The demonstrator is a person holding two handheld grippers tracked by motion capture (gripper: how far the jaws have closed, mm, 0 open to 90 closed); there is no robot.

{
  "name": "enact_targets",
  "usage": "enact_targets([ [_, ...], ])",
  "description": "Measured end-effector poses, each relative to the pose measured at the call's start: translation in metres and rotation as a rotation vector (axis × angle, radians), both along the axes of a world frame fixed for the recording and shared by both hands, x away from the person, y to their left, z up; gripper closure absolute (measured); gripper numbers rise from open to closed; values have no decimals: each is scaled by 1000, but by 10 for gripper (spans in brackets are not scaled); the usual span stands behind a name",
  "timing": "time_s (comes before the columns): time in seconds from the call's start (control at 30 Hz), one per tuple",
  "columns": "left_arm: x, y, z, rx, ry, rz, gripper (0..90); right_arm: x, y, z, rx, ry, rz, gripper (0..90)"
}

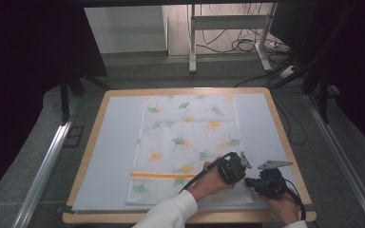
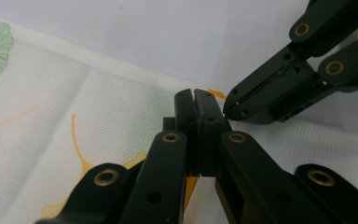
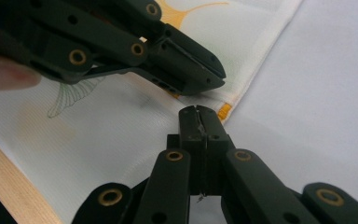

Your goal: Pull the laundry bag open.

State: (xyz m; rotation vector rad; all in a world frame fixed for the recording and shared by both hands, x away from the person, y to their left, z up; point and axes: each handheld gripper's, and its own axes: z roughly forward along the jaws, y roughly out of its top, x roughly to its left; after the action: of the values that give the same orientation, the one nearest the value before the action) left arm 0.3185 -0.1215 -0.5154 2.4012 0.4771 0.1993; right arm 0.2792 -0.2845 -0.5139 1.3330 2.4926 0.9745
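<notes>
1. Nearest the high view's lens, a white sleeve [image 1: 171, 211] comes in from the bottom edge, carrying the left gripper [image 1: 241, 160] out over the near right part of the cloth [image 1: 185, 142].
2. That cloth, white with green and orange ginkgo leaves and an orange stripe [image 1: 164, 175] near its front end, lies flat on a pale blue mat [image 1: 109, 156] covering the wooden bench [image 1: 88, 156]; it runs lengthwise away from the person.
3. Left gripper pose: the forearm slants in from the lower left, so the jaws point right and slightly away. In the left gripper view they stand pressed together, tips at the cloth's right hem [image 2: 135, 74]. Whether fabric is pinched there I cannot tell.
4. Right gripper [image 1: 248, 182] pose: held low at the bench's near right corner, aimed leftward toward the same hem. In the right gripper view its jaws are also together, tips just beside the hem's orange mark [image 3: 223, 112], on the mat side, with nothing visibly between them.
5. Risk, as I judge it: both tools crowd one spot, nearly touching, so they may knock each other. With jaws together, neither can take the hem; pushing on would only wrinkle or drag the cloth and skew it on the mat.
</notes>
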Motion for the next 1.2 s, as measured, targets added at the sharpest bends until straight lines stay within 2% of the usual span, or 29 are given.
enact_targets([
  [0.23, -1, 4, 0, 1, -4, 5, 900, 0, 0, 0, -1, 3, -3, 897],
  [0.3, -1, 5, 0, 22, -22, 6, 900, 0, 0, 0, -6, 5, 1, 897],
  [0.43, 0, 12, 0, 7, -7, 11, 900, 0, 0, 0, -7, 1, 5, 897],
  [0.8, -2, 21, 0, 1, 0, 17, 900, -1, 2, 1, -19, -11, 8, 897],
  [0.93, -2, 24, 0, 5, -3, 19, 900, -2, 2, 1, -26, -16, 11, 897],
  [1.0, -3, 26, 1, 21, -8, 12, 900, -2, 2, 1, -26, -15, 15, 897],
  [1.2, -4, 32, 1, 18, -5, 24, 900, -2, 2, 1, -25, -17, 14, 897],
])
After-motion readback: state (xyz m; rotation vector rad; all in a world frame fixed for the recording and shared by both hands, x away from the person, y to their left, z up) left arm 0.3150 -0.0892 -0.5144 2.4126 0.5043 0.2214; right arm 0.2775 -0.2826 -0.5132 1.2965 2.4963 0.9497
